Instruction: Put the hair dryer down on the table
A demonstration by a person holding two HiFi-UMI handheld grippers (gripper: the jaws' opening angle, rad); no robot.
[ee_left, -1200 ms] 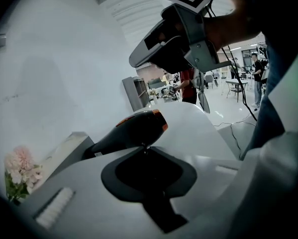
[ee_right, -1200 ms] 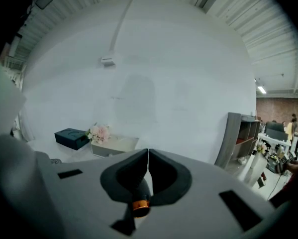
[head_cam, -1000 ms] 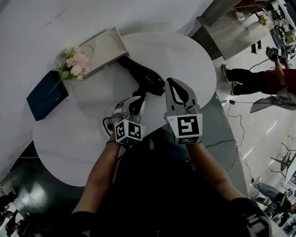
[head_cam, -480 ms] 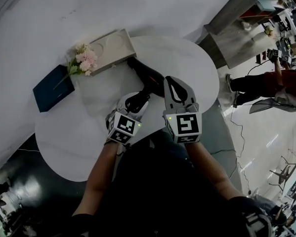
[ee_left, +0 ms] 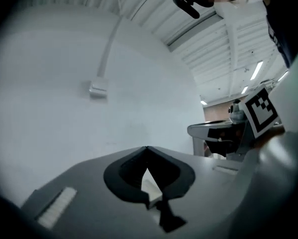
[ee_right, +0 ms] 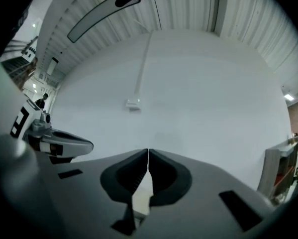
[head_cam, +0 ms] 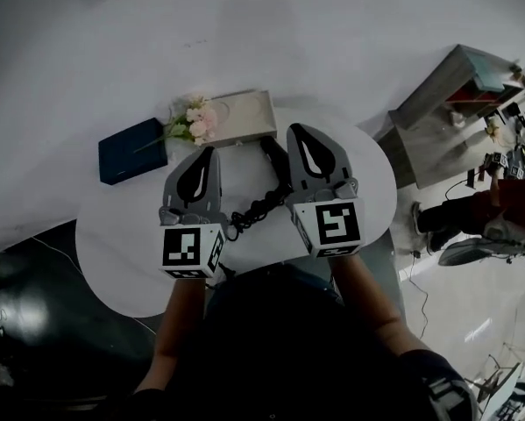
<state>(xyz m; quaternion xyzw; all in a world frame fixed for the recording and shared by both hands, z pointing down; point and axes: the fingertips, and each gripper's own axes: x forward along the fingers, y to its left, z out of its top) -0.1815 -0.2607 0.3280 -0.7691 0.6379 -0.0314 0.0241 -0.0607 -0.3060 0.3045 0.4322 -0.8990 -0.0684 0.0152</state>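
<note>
The black hair dryer [head_cam: 274,158] lies on the round white table [head_cam: 122,244], partly hidden behind my right gripper. Its coiled black cord [head_cam: 255,209] trails toward me between the two grippers. My left gripper [head_cam: 209,151] is shut and empty, held up to the left of the dryer and apart from it. My right gripper [head_cam: 294,130] is also shut and empty, just right of the dryer. In the left gripper view the shut gripper [ee_left: 148,149] points at a bare white wall. In the right gripper view the shut gripper [ee_right: 148,152] faces the same wall.
A beige box [head_cam: 249,117] with pink flowers [head_cam: 196,119] beside it stands at the table's far edge. A dark blue book [head_cam: 132,150] lies at the far left. A grey cabinet [head_cam: 446,103] and a person [head_cam: 499,222] are off to the right.
My left gripper has let go of the dryer's handle, lifted away to the left and shut. The dryer now rests on the table. The right gripper stays shut.
</note>
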